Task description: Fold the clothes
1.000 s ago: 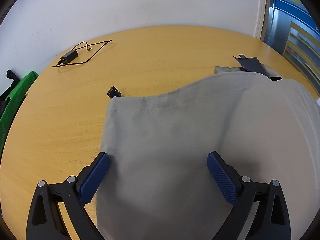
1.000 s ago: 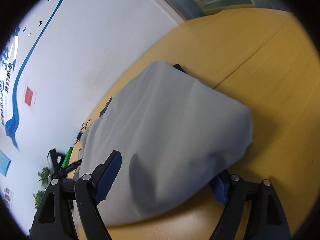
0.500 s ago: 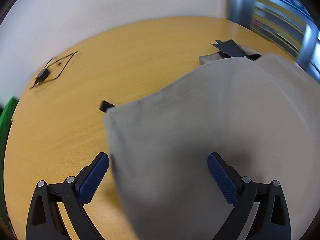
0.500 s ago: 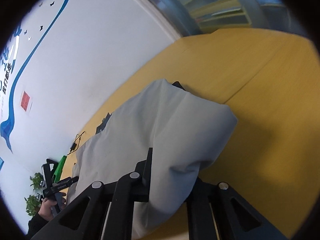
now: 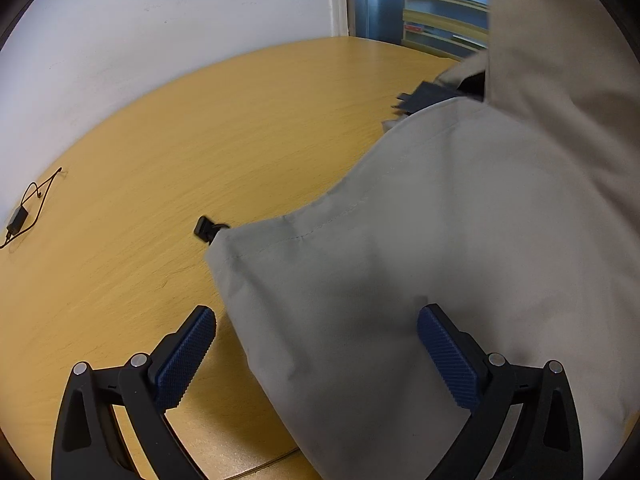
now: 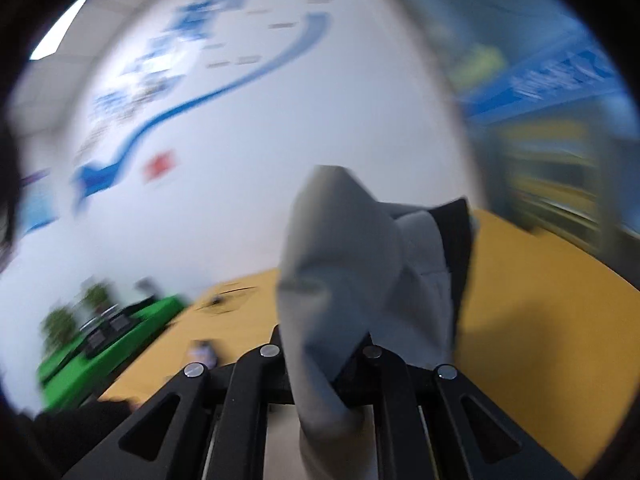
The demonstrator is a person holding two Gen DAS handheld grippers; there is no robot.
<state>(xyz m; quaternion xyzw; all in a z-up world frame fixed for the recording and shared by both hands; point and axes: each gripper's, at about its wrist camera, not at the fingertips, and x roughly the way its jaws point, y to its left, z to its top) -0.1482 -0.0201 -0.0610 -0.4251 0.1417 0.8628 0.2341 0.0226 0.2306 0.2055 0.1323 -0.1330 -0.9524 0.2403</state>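
One grey garment [image 5: 440, 260] is on the one wooden table [image 5: 200, 152], its stitched hem running toward the table's far right edge. One small black clip [image 5: 204, 229] sits at the garment's left corner. One black charger with its cable [image 5: 18, 216] lies at the table's far left edge. One dark flat piece [image 5: 424, 98] shows near the far right edge, partly under the cloth. Two tools appear: the left tool [image 5: 316, 352], with two blue pads [image 5: 186, 356], and the right tool [image 6: 320, 360], pinching a fold of the garment [image 6: 340, 260].
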